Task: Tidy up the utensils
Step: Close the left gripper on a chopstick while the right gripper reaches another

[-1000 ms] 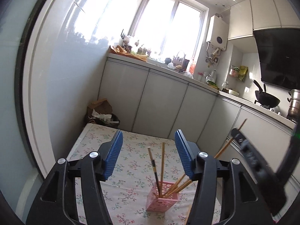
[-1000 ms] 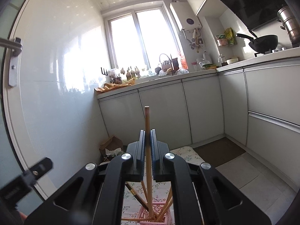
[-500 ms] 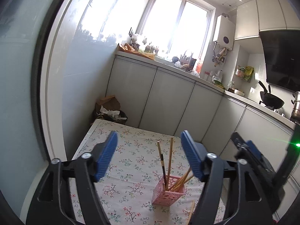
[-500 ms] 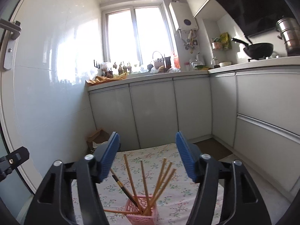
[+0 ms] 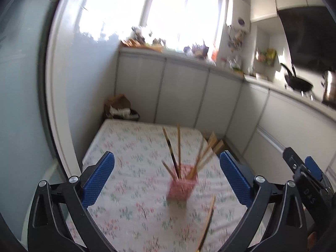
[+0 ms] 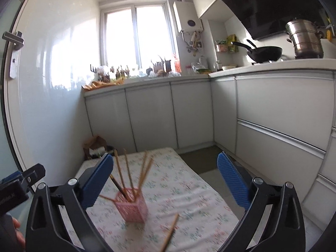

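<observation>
L gripper (image 5: pixel 167 175): jaws wide apart, nothing between the blue pads, hovering above the table. R gripper (image 6: pixel 164 178): same, jaws spread wide, empty.

Pink holder (image 5: pixel 182 185) stands upright on the floral tablecloth (image 5: pixel 130 151), roughly mid-table, a bit toward the near edge. In the R wrist view it's at (image 6: pixel 131 205), sitting left of centre, close to the left finger's pad but not touching as far as I can tell.

Chopsticks in holder (image 5: pixel 178 147): several wooden ones fanned out, some leaning right, plus one dark-tipped stick leaning left. One stick pokes out low on the left side of the basket, nearly horizontal in the R view (image 6: pixel 107 198).

Loose chopstick (image 5: pixel 206 220) lies on the cloth near side of the holder, apart from it, running near-to-far w/ slight tilt. R view shows it at (image 6: pixel 170 233), just right of the holder.

Both frames motion-blurred, esp. L wrist, so exact stick count is unclear.

Bkgd: white cabinets (image 6: pixel 151 113) far side, window (image 6: pixel 138 35) above the counter, wok (image 6: pixel 265 53) and steel pot (image 6: pixel 304 38) far right on the stove. Brown bag/bin (image 5: pixel 120 108) on the floor past the table's far left corner.
</observation>
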A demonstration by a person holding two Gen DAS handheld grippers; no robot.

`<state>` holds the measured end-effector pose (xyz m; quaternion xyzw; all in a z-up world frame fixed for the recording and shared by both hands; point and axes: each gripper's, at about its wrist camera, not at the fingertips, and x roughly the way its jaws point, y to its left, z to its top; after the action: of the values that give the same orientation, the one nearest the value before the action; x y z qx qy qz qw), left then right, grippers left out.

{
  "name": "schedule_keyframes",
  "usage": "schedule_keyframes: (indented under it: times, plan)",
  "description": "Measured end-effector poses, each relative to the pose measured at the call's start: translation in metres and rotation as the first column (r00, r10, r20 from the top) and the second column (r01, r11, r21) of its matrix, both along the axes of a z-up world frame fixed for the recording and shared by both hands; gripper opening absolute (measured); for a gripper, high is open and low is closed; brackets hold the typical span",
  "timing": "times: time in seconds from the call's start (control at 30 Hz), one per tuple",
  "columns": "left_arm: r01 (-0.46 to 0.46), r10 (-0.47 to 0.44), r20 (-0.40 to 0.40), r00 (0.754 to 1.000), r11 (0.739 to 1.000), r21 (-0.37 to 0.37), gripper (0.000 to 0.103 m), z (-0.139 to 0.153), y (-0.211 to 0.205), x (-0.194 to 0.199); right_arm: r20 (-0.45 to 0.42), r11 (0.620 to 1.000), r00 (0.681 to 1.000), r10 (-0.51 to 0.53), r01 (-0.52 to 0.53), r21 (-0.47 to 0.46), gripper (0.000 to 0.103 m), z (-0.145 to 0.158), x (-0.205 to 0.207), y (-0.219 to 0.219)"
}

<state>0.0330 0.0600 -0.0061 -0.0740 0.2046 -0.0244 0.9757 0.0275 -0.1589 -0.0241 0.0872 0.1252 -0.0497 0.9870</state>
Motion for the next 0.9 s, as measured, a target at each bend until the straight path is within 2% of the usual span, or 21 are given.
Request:
schedule_keyframes:
  times: [0.13,0.23,0.27,0.4,0.43,0.53,0.63,0.7,0.77,0.83,0.9]
  plan:
    - [0.063,-0.059,-0.084,0.995,0.997,0.042,0.096,-0.019,-0.025,0.007,-0.118,0.999,0.992,-0.041,0.041,0.003,0.097,-0.043,-0.020,-0.041]
    - [0.149,-0.140,-0.183,0.973,0.988,0.036,0.096,-0.038,-0.051,0.023,-0.209,0.997,0.975,-0.073,0.071,-0.017,0.097,-0.075,-0.023,-0.065]
    - [0.184,-0.171,-0.228,0.959,0.982,0.037,0.096,-0.048,-0.064,0.029,-0.237,0.997,0.968,-0.081,0.078,-0.020,0.097,-0.084,-0.024,-0.071]
    - [0.315,-0.278,-0.361,0.890,0.948,0.045,0.096,-0.079,-0.111,0.050,-0.326,0.993,0.940,-0.101,0.116,0.028,0.097,-0.114,-0.024,-0.098]
    - [0.351,-0.308,-0.398,0.864,0.936,0.038,0.096,-0.088,-0.126,0.058,-0.338,0.991,0.937,-0.090,0.119,0.067,0.097,-0.117,-0.023,-0.105]
    - [0.398,-0.344,-0.471,0.812,0.917,0.016,0.096,-0.105,-0.154,0.079,-0.336,0.982,0.936,-0.100,0.147,0.117,0.097,-0.118,-0.021,-0.116]
    - [0.450,-0.377,-0.565,0.734,0.893,-0.012,0.096,-0.125,-0.182,0.116,-0.348,0.972,0.932,-0.102,0.168,0.165,0.097,-0.121,-0.022,-0.125]
    - [0.478,-0.356,-0.640,0.681,0.878,0.021,0.096,-0.145,-0.202,0.144,-0.358,0.964,0.928,-0.100,0.180,0.197,0.097,-0.123,-0.020,-0.131]
    - [0.490,-0.329,-0.695,0.640,0.871,0.038,0.089,-0.166,-0.212,0.170,-0.352,0.960,0.930,-0.103,0.186,0.209,0.097,-0.122,-0.020,-0.136]
    - [0.475,-0.287,-0.732,0.618,0.878,0.057,0.073,-0.184,-0.214,0.190,-0.344,0.959,0.933,-0.100,0.183,0.218,0.097,-0.122,-0.020,-0.138]
    - [0.469,-0.257,-0.759,0.598,0.880,0.072,0.064,-0.200,-0.217,0.206,-0.345,0.957,0.934,-0.088,0.175,0.230,0.097,-0.121,-0.019,-0.139]
